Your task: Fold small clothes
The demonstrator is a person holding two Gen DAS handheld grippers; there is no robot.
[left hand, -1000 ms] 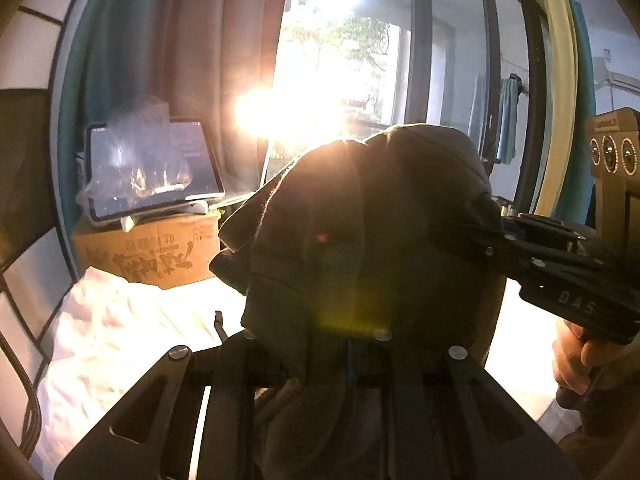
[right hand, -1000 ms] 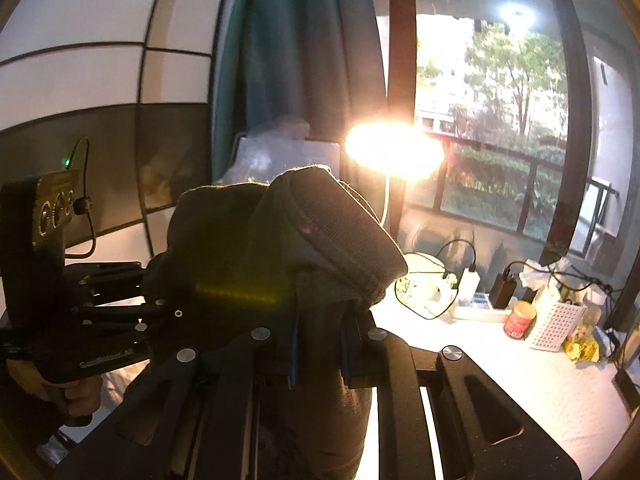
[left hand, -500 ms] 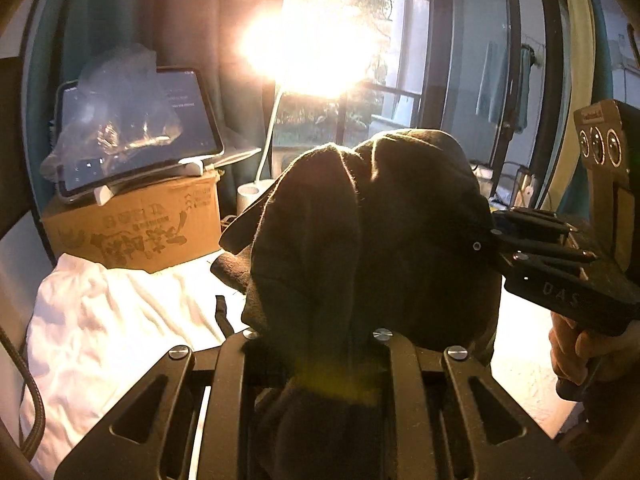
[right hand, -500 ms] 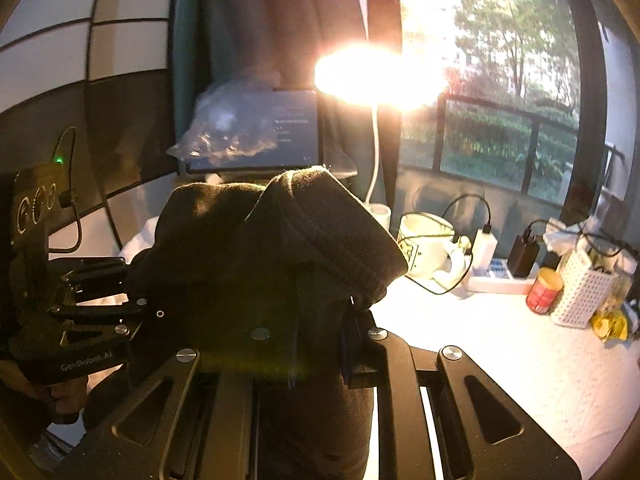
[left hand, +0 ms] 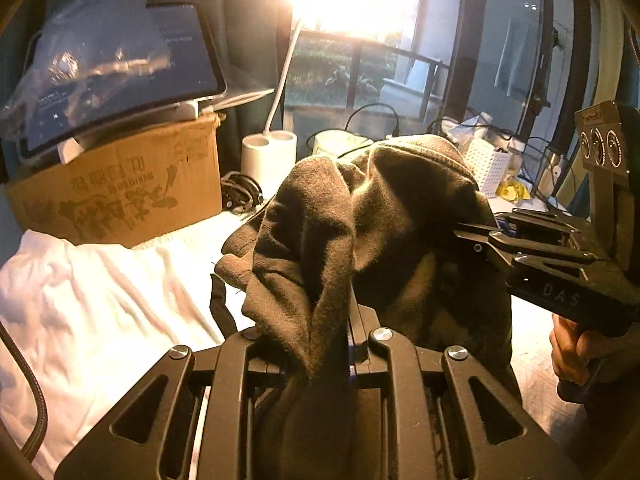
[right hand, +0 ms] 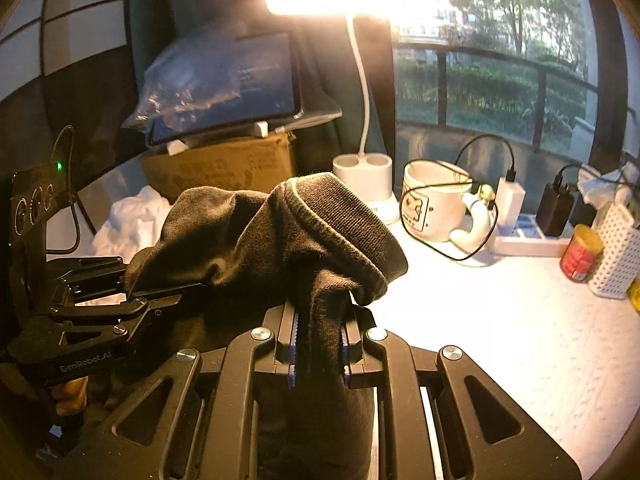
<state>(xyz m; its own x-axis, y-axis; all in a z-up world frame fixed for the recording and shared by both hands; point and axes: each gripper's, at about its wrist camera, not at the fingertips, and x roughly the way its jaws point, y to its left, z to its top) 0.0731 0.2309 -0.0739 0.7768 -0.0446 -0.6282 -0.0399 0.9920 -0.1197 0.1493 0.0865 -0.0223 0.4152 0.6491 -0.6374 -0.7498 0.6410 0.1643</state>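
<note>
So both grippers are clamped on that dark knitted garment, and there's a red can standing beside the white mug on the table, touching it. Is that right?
Not quite. Both the left gripper and the right gripper are indeed shut on the dark knitted garment, but the red can does not touch the white mug. The right wrist view shows it standing well apart, next to the white perforated basket.

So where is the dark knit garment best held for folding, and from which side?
Grip the dark knit garment at its ribbed hem, one gripper at each end, from the near side. The left gripper and right gripper already pinch bunched fabric, so it hangs crumpled; the thick hem gives a firmer edge.
</note>
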